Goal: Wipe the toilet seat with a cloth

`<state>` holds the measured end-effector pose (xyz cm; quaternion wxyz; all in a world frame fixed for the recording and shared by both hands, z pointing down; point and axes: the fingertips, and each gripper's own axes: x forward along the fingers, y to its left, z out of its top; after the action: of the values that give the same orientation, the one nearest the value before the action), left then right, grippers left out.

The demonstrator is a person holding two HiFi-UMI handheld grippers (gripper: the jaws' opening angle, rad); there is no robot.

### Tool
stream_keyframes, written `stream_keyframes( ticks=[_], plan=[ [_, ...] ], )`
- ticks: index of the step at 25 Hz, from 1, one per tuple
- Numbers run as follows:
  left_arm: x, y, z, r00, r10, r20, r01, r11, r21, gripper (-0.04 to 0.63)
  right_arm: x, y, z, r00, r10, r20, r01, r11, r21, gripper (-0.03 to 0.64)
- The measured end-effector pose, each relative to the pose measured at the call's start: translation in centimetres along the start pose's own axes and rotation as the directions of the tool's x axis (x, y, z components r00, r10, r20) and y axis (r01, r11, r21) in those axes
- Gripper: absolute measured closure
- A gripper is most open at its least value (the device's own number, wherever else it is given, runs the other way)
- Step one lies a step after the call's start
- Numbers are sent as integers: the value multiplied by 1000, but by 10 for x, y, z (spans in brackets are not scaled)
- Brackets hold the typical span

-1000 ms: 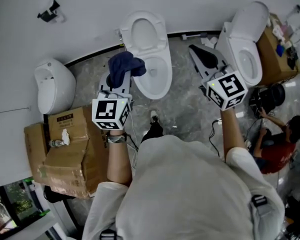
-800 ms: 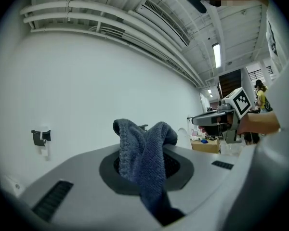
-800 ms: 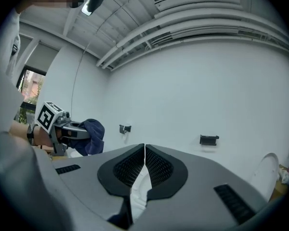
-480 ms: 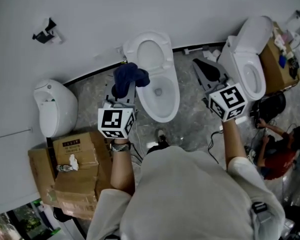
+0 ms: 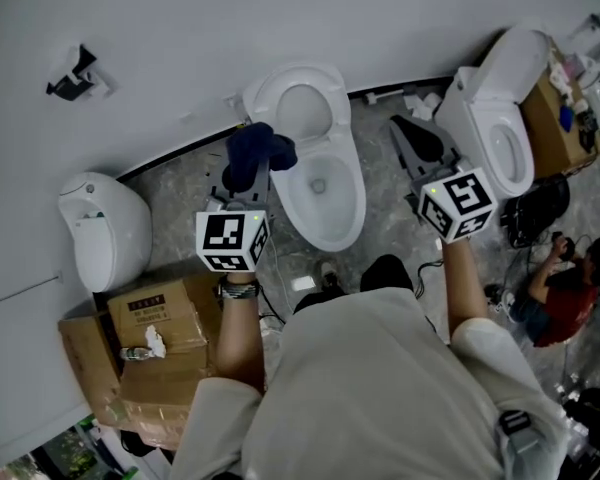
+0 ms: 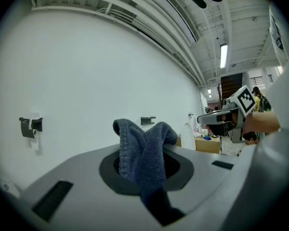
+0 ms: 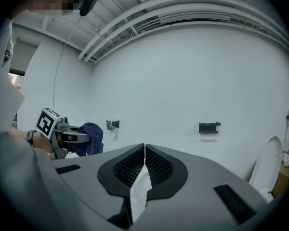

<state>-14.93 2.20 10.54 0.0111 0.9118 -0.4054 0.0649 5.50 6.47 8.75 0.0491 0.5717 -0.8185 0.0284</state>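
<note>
The left gripper (image 6: 144,166) clamps a dark blue terry cloth (image 6: 143,146) by the open white ceramic toilet's (image 5: 332,236) left rim. The right gripper (image 7: 144,166) is closed on nothing.

a dark blue terry cloth (image 5: 257,150), bunched and folded over, is pinched between the jaws of the left gripper (image 5: 246,174). it is held just beside the left rim of the white oval toilet seat (image 5: 352,206), whose lid is raised.

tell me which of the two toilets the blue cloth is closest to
The middle toilet, straight ahead: in the head view the cloth in the left claw sits at its left edge. The other toilet stands far right.
</note>
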Motion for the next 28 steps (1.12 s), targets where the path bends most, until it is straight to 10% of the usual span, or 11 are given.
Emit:
stream_keyframes(
  ticks=[28],
  plan=[
    [206,52,-111,981,89,-170,-103,992,-73,551,123,-119,-101,990,93,-106,-87,994,62,588]
  ],
)
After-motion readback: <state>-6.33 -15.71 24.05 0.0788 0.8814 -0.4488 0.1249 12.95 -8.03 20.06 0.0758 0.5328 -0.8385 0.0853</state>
